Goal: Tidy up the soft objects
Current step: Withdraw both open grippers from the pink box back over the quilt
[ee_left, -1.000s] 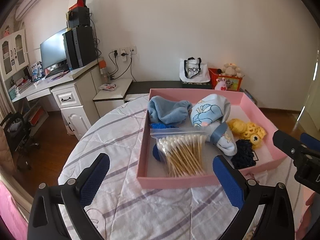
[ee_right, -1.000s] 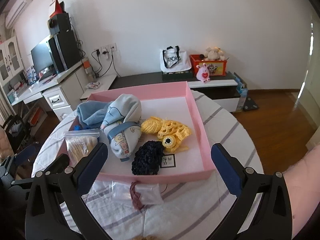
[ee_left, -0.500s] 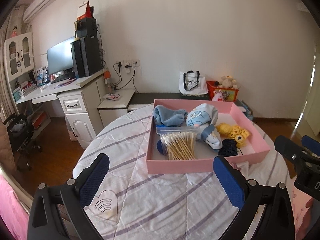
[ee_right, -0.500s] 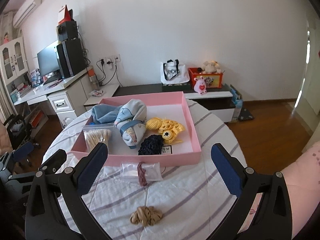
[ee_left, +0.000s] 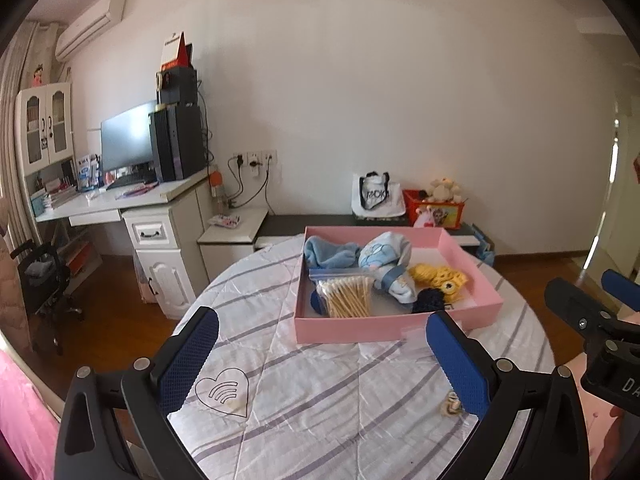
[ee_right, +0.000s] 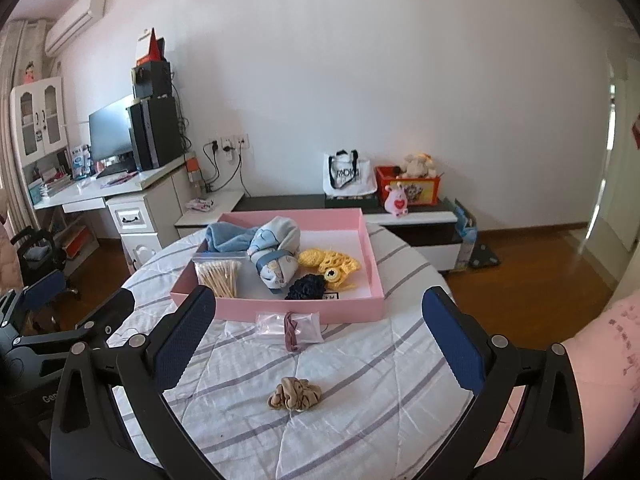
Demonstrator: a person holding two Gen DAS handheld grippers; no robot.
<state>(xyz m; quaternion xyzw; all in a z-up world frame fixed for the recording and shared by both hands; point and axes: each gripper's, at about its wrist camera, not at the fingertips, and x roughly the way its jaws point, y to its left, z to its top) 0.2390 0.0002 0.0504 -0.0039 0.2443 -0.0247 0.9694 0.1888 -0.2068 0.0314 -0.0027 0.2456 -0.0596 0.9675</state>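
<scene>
Evidently we have drawn both tongs, left gripper [ee_left: 320, 364] and right gripper [ee_right: 320, 344], back wide open and empty, leaving the tan scrunchie [ee_right: 294, 393] at lower centre unboxed outside the pink box [ee_right: 300, 307].

Not much can actually be read here. Black lettering is printed on the white tote bag [ee_right: 349, 176] that's set on the low cabinet behind the pink tray [ee_right: 320, 307]; it looks like "RADIO"-something, but the letters are too warped to be pinned down. On the left gripper's body, seen at the lower left of the right wrist view, the letters "Gen" [ee_right: 49, 399] can be made out. On the right gripper's body, at the right edge of the left wrist view, "DA" [ee_left: 630, 385] is cut off by the frame. A small white label [ee_right: 332, 297] with dark marks is lying inside the tray beside the dark scrunchie, unreadable.
</scene>
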